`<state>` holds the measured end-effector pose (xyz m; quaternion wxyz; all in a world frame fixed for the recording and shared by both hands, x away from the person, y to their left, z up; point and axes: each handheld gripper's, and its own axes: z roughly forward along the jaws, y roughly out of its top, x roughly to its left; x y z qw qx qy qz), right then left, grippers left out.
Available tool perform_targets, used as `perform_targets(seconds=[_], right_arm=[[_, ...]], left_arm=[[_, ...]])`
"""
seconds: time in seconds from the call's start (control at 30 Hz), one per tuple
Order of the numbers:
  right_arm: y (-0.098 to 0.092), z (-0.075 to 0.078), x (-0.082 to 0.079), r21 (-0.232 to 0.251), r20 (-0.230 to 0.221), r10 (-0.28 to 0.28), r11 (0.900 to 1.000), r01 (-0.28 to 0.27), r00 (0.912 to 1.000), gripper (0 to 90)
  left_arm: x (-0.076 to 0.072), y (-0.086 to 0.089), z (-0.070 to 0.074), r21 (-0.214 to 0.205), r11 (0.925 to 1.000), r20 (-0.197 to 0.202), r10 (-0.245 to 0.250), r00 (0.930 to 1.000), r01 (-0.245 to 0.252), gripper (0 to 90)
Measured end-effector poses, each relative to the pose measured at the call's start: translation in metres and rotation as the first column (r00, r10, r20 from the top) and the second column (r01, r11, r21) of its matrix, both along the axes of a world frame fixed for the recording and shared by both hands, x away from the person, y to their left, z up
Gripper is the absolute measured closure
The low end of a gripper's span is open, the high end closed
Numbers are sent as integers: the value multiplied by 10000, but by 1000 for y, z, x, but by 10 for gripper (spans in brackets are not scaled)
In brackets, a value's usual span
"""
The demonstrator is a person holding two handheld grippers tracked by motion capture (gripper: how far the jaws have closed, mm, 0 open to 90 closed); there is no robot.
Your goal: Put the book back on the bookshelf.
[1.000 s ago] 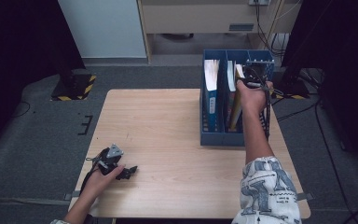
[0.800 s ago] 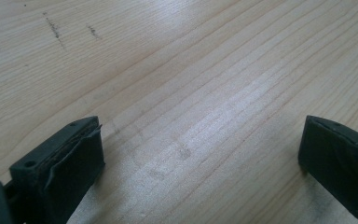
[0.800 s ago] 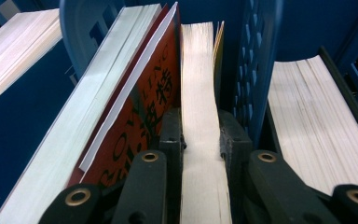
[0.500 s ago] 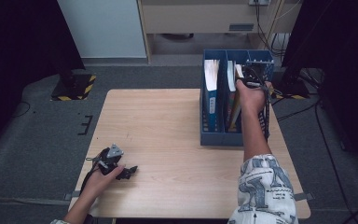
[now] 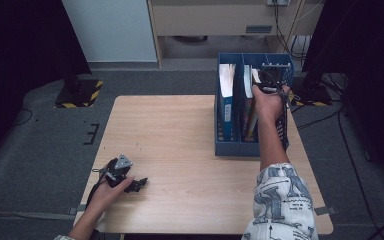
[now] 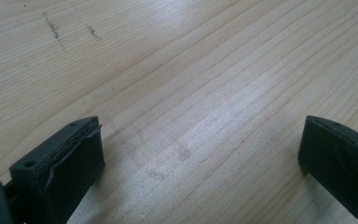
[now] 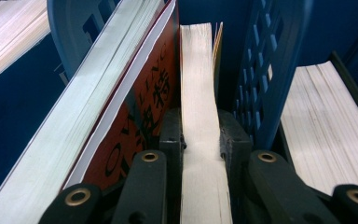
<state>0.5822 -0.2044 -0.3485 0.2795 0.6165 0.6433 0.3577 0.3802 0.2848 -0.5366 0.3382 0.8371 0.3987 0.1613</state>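
- Right now, the right gripper (image 7: 200,140) is pinching a thin book (image 7: 198,70) by its page edge, one black jaw on each side.
- That book stands on its edge in the blue file box (image 5: 230,145), with its white pages facing up toward the gripper.
- Its long side runs away from the gripper's camera, along the length of the box slot.
- Just beside it leans a red book (image 7: 140,107) with black letters on the cover. It tilts a little and touches the gripper's jaw on that side.
- On the other side of the thin book is a blue wall with little holes (image 7: 261,79). Past that wall lies another stack of white pages (image 7: 321,126).
- From the high view, the blue file box sits at the far right part of the desk (image 5: 170,140). It has slots side by side, and a blue book (image 5: 226,95) stands in the left slot.
- The right hand (image 5: 266,100) reaches into the middle slot from above, with the right gripper (image 5: 269,82) pointing down into it.
- The left gripper (image 5: 139,184) rests low on the desk near the front left corner, held by the left hand (image 5: 111,192).
- Its two black jaws are spread wide apart, and between them is just bare wood. It holds nothing.
- The two grippers are well apart from each other.
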Motion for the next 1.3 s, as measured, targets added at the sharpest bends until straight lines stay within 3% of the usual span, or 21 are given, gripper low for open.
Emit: perform_targets(seconds=[0.63,1.3], right_arm=[[4,-1,-1,-152,21,169,9997,-169,9999,745],[-3,2,-7,449,78,326,9984,-329,9994,660]], left_arm=[[0,0,0,1,10000,-6,-2,10000,2,0],[0,-1,0,-12,10000,0,14,10000,-14,0]])
